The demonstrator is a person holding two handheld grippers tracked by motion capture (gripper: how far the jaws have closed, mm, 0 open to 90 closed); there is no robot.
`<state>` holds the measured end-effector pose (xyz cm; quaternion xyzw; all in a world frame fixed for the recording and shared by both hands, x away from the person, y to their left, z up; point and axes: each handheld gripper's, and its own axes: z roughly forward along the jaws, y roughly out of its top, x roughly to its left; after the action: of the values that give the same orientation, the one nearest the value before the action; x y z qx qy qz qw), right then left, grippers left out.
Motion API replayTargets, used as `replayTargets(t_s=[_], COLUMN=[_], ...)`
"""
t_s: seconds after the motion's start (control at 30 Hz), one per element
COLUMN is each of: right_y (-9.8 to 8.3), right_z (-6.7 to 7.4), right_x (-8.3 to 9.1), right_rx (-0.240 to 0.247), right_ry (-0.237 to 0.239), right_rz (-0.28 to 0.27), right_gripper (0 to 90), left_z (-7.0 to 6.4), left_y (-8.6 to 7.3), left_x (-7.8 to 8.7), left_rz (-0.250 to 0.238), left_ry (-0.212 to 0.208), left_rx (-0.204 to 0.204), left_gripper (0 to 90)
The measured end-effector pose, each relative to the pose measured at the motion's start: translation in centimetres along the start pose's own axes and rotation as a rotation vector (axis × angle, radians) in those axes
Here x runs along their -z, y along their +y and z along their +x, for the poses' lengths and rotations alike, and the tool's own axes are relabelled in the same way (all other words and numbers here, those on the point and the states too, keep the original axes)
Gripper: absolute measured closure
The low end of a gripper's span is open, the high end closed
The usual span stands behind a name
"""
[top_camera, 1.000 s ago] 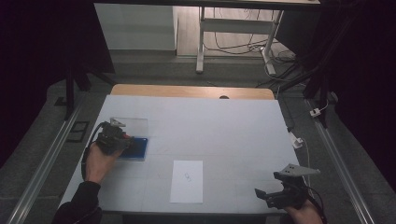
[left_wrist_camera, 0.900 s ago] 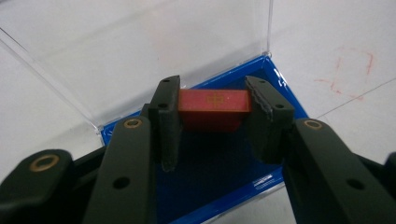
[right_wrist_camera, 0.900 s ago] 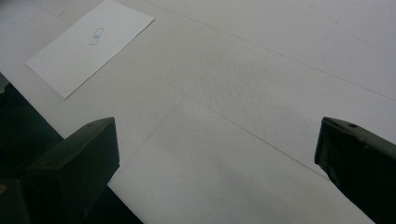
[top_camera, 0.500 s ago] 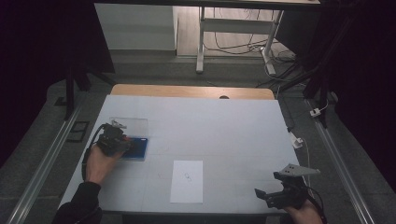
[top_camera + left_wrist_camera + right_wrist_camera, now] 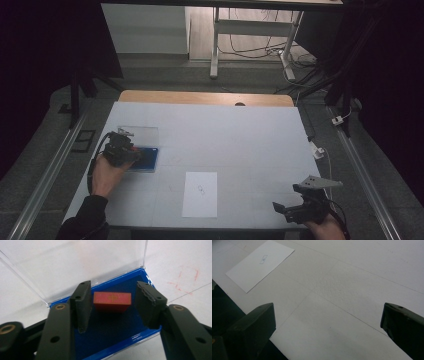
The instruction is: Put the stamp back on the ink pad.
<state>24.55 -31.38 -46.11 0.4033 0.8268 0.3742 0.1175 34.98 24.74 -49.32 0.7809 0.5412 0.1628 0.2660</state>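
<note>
Your left gripper [image 5: 112,310] has just been opening, its jaws apart around the red block [image 5: 112,301], which sits in the blue case [image 5: 120,340]; lifting it out remains. Your right gripper [image 5: 327,332] waits open over the desk [image 5: 240,130].

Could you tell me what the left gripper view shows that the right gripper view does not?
Left gripper view: a red block lying in a blue case with its clear lid raised; the left gripper has just been opening, its jaws either side of the block without touching it. Right gripper view: a white sheet beyond the wide-open right gripper. Both share the white table.
</note>
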Motion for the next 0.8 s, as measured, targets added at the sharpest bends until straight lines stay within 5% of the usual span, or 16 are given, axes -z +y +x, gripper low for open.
replayTargets(t_s=[0.43,0.63,0.8], right_y=[0.0,0.0,0.0], right_z=[0.0,0.0,0.0], right_x=[0.0,0.0,0.0], right_rx=[0.0,0.002,0.001], right_ry=[-0.001,-0.002,0.0], right_rz=[0.0,0.0,0.0], right_gripper=[0.0,0.0,0.0], left_z=[-0.4,-0.7,-1.5], left_y=[0.0,0.3,0.5], left_x=[1.4,1.9,2.4], left_rz=[-0.113,-0.129,-0.121], left_ry=[-0.038,-0.064,-0.065], left_rx=[-0.004,-0.002,-0.04], left_gripper=[21.4,7.5,3.3])
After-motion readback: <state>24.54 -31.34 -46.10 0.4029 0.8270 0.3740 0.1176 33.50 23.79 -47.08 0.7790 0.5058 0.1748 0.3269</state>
